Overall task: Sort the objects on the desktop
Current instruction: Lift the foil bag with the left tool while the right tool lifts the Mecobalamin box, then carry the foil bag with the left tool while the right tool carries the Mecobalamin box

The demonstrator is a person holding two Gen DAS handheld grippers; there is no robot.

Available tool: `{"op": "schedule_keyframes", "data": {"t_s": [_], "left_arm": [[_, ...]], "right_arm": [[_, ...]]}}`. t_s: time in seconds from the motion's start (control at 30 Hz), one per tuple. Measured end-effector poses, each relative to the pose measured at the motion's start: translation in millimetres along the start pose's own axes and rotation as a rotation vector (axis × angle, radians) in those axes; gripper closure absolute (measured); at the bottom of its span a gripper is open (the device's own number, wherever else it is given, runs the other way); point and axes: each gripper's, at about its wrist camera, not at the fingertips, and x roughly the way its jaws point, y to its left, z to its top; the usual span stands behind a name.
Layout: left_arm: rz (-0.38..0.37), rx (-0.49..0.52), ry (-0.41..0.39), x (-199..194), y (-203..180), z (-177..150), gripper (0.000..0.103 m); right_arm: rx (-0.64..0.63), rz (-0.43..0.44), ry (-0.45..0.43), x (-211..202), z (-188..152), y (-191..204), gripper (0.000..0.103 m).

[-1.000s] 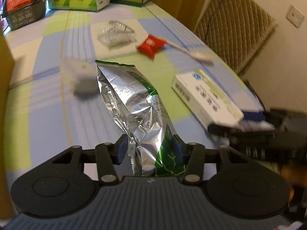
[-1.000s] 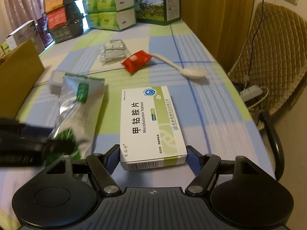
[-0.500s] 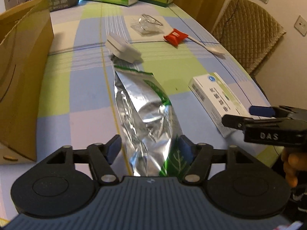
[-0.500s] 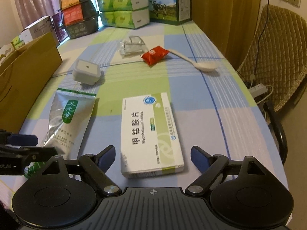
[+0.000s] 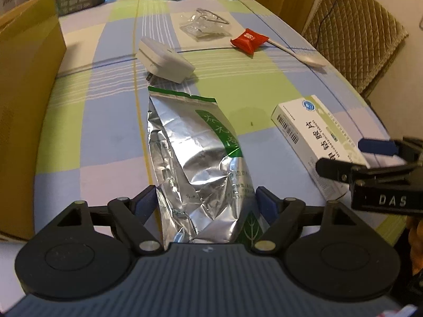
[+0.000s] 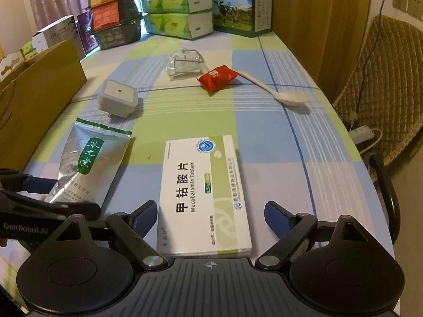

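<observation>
A silver foil pouch (image 5: 195,158) with a green label lies flat on the checked tablecloth. My left gripper (image 5: 206,203) stands open around its near end, one blue pad on each side. A white and green medicine box (image 6: 203,190) lies flat to the right of the pouch (image 6: 90,163). My right gripper (image 6: 210,214) is open around the box's near end, with gaps at both pads. Farther off lie a white plug adapter (image 6: 117,97), a red sachet (image 6: 218,76), a white spoon (image 6: 277,89) and clear plastic packaging (image 6: 186,63).
An open cardboard box (image 5: 26,105) stands along the table's left side. Stacked tissue packs and cartons (image 6: 179,5) line the far end. A quilted chair (image 6: 383,66) and a power strip (image 6: 362,132) are past the table's right edge.
Both grippers have opened: the left let go of the foil pouch, the right let go of the medicine box. Both things now lie flat on the table, and both grippers drew back a little.
</observation>
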Motion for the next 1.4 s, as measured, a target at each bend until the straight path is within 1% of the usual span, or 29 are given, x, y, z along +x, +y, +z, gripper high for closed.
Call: {"op": "schedule_keyframes", "data": {"t_s": [0.13, 0.17, 0.23, 0.27, 0.37, 0.4, 0.43, 0.47, 0.57, 0.8, 1.03, 1.4], "left_arm": [[0.013, 0.02, -0.001, 2, -2, 1, 0.028], [0.013, 0.02, -0.002, 1, -1, 1, 0.03], [0.003, 0.014, -0.007, -1, 1, 1, 0.04], [0.0, 0.013, -0.011, -2, 1, 1, 0.049], [-0.009, -0.005, -0.016, -4, 2, 1, 0.055], [-0.009, -0.005, -0.019, -5, 2, 1, 0.055], [-0.006, -0.004, -0.019, -6, 2, 1, 0.056], [-0.004, -0.003, -0.019, -7, 2, 0, 0.057], [0.0, -0.003, -0.016, -10, 2, 0, 0.058], [-0.001, -0.007, -0.022, -23, 3, 1, 0.059], [-0.021, 0.004, -0.028, -33, -4, 3, 0.059], [-0.028, 0.019, -0.044, -53, -11, 1, 0.059]], "right_arm": [[-0.022, -0.004, 0.001, 5, 2, 2, 0.017], [-0.03, -0.005, 0.001, 7, 3, 3, 0.017], [-0.052, -0.007, 0.002, 9, 3, 6, 0.017], [-0.064, -0.008, 0.004, 10, 4, 8, 0.018], [-0.081, -0.013, 0.005, 14, 4, 11, 0.019], [-0.082, -0.014, 0.005, 14, 4, 11, 0.023], [-0.083, -0.015, 0.006, 15, 5, 11, 0.028], [-0.084, -0.014, 0.01, 16, 5, 12, 0.035], [-0.084, -0.017, 0.009, 14, 4, 11, 0.035], [-0.046, -0.022, -0.014, 1, 6, 9, 0.035], [0.002, -0.013, -0.008, -15, 8, 8, 0.035], [0.006, -0.012, -0.021, -41, 6, 16, 0.035]]}}
